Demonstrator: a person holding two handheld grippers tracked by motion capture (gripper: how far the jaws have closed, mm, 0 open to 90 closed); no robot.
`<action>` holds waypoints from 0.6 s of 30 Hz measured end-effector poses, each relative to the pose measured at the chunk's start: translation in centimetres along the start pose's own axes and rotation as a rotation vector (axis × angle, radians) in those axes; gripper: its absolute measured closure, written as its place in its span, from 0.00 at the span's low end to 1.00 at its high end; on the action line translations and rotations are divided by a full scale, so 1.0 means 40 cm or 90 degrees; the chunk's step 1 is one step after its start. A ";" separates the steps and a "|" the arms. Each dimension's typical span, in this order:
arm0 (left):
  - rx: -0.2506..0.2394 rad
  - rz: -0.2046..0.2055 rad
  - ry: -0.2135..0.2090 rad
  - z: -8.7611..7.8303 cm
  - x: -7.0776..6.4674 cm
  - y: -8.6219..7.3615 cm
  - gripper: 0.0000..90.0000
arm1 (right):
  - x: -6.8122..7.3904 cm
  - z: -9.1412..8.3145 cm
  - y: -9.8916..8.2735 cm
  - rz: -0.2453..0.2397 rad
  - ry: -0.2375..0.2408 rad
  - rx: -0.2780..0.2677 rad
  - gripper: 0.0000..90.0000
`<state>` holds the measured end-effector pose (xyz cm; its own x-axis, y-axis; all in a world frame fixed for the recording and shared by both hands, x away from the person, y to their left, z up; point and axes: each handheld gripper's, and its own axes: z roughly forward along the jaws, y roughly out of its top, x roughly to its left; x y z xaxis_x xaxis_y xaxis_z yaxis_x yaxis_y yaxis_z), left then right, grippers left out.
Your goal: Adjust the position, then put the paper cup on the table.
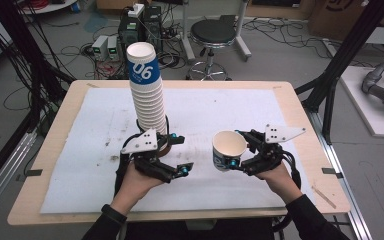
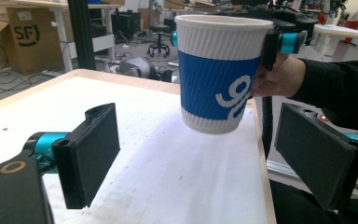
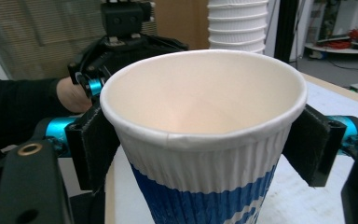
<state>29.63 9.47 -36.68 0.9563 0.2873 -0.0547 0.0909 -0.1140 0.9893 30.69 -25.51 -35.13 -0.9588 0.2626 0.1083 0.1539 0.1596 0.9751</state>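
Cup [image 1: 228,149] in blue and white is hanging above the surface [image 1: 280,107], pinched by the right hand-held gripper [image 1: 236,149], whose black pads are pressing on its ribbed wall just under the rim on both sides. It is sitting upright in that grip, mouth open to the ceiling, clear of the white sheet [image 1: 100,130] below. The left hand-held gripper [image 1: 180,153] is standing spread, its two pads apart with nothing between them, and it is pointing toward the cup from a little way off. Just behind it a tall stack of cups [image 1: 147,95] is rising from the sheet, leaning slightly, the topmost one showing a blue band with white numerals. In the right gripper view the stack is showing behind the held cup's rim, with the left hand and its sleeve off to the side.
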 end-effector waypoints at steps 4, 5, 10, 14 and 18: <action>-0.003 0.003 0.021 -0.036 0.005 -0.004 0.15 | -0.009 -0.015 0.000 -0.001 -0.014 -0.002 0.23; -0.004 0.002 0.023 -0.045 0.007 -0.005 0.15 | -0.012 -0.018 0.000 -0.001 -0.016 -0.005 0.23; -0.009 0.006 0.039 -0.080 0.007 -0.006 0.15 | -0.014 -0.032 -0.001 0.002 -0.022 -0.007 0.23; -0.010 0.017 0.045 -0.091 0.002 0.001 0.15 | -0.014 -0.035 -0.002 -0.003 -0.021 -0.004 0.23; -0.010 0.029 0.041 -0.092 -0.003 0.006 0.15 | -0.011 -0.035 -0.002 -0.004 -0.019 -0.002 0.23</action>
<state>28.52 12.90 -35.95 0.9396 0.3423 -0.0016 0.0427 -0.1127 0.9927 30.77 -26.98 -34.98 -0.9521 0.2905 0.0956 0.1465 0.1585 0.9764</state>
